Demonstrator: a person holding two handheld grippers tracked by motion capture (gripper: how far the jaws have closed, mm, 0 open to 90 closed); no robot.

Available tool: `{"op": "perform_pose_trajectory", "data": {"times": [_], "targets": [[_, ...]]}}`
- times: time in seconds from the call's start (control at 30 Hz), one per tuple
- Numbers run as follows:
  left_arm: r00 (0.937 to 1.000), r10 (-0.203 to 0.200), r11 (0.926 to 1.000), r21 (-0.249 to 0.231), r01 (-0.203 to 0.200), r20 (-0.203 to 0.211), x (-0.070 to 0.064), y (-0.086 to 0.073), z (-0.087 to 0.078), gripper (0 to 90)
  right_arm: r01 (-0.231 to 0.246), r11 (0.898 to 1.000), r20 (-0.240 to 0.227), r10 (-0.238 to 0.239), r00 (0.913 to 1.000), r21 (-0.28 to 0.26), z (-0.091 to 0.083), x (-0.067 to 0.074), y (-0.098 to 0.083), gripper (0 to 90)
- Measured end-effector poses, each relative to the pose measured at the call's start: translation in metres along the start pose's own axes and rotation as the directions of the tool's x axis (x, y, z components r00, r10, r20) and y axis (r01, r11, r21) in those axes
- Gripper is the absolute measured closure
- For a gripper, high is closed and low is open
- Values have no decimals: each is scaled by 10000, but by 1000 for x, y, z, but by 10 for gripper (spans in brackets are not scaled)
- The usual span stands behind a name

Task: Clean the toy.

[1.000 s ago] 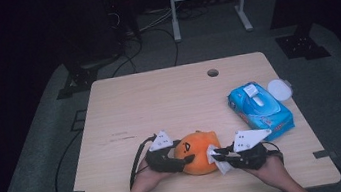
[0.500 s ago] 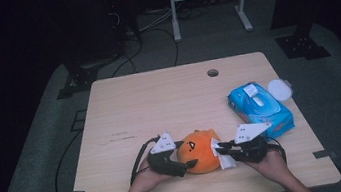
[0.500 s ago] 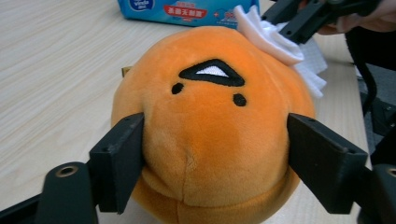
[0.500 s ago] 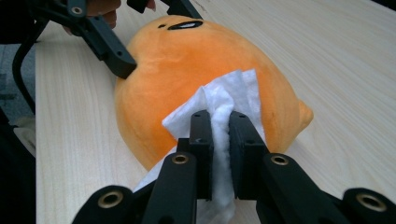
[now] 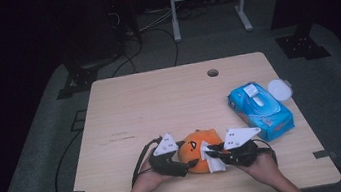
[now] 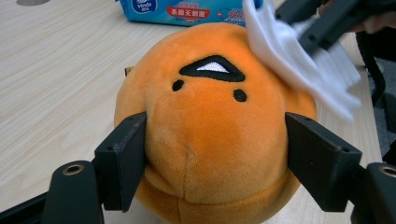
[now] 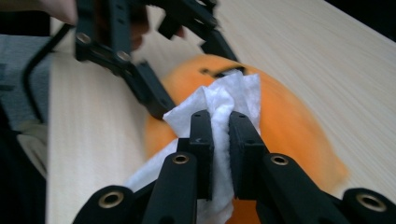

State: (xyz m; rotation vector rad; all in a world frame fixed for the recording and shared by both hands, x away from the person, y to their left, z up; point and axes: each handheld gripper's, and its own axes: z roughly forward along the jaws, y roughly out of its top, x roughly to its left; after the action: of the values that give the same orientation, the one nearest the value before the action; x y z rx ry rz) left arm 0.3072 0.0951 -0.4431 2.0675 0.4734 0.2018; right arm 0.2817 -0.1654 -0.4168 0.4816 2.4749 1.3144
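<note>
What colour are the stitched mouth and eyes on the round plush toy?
The orange round plush toy has black eyes and a black-outlined white mouth; clearest in the left gripper view.

My right claw hides part of the white wipe; the orange plush behind it blurs, its base cut off below.

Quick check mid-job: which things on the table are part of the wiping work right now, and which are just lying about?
In use:
- orange plush toy, braced between the left gripper jaws
- white wipe, pinched in the right gripper, against the toy

Lying about:
- blue wipes pack
- white round lid beside the pack
</note>
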Motion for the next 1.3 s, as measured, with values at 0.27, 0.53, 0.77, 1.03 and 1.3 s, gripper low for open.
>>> {"op": "perform_pose_trajectory", "data": {"times": [0.27, 0.53, 0.77, 1.03, 1.3], "targets": [[9942, 1061, 9943, 110, -1059, -190, -17, 9, 6, 251, -170, 9998, 261, 168, 9995, 46, -16, -3, -10, 801], [9935, 1137, 9935, 43, -1137, 21, -16, 6, 3, 251, 14, 10000, 23, -14, 10000, -31, -9, -7, -2, 802], [9999, 134, 9992, -390, -131, 83, -12, 7, 6, 266, 256, 9996, 326, -260, 9991, 120, -16, -2, -8, 803], [9945, 1023, 9947, -103, -1021, 205, -16, 4, 3, 305, 76, 9999, -241, -79, 9997, -124, -7, -13, 2, 802], [10000, 54, 9994, -333, -52, 76, -10, 7, 7, 234, 35, 10000, 183, -36, 9998, 54, -14, -9, -9, 804]]}}
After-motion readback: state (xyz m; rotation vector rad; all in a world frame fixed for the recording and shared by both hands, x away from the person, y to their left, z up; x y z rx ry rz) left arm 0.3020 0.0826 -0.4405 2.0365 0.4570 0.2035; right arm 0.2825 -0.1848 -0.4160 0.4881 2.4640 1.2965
